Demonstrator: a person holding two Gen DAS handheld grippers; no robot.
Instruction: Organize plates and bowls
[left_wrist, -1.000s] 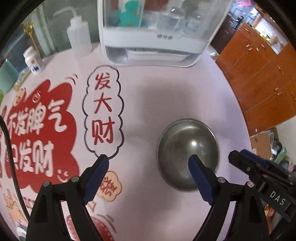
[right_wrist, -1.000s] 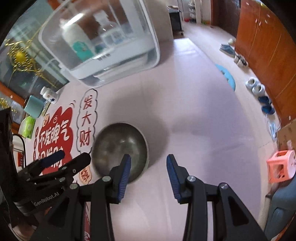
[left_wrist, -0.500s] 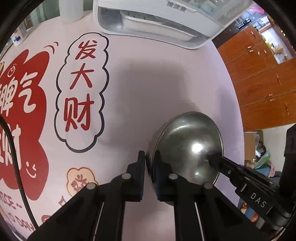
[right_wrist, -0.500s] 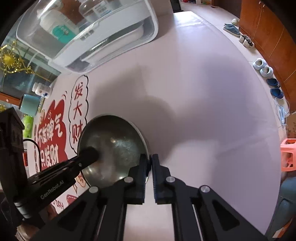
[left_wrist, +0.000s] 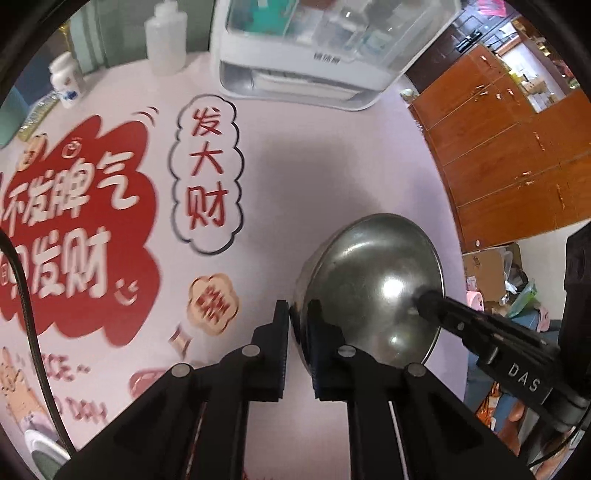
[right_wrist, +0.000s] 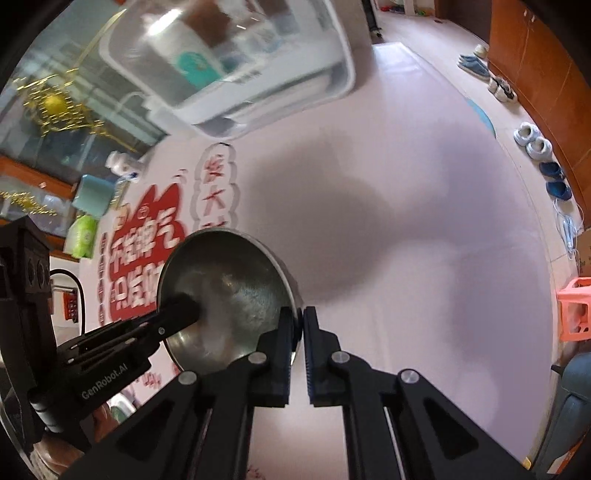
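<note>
Currently, the steel bowl (left_wrist: 373, 291) is held by its rim at two opposite points, just above the pink table mat (left_wrist: 314, 177) and tilted. The left gripper (left_wrist: 298, 325) is clamped narrow on the thin rim at the side nearer the red lettering (left_wrist: 74, 221); one finger is placed inside the wall, the other outside. The right gripper (right_wrist: 300, 325) is clamped in the same manner on the far rim. Whether the bowl's underside touches the mat cannot be told from these views.

The bowl is judged to be light, rigid and not fragile. Its polished surface is judged slippery, and little purchase is offered by the thin rim. A single pinch would be expected to let the bowl swing or slide, so a two-point grip across the bowl is preferred. Both grips should be kept level with each other, and the rim should be seated deep between the pads.

The white dish rack (left_wrist: 306, 62) is seen at the back of the table, well apart from the bowl. It is judged the likely destination.
</note>
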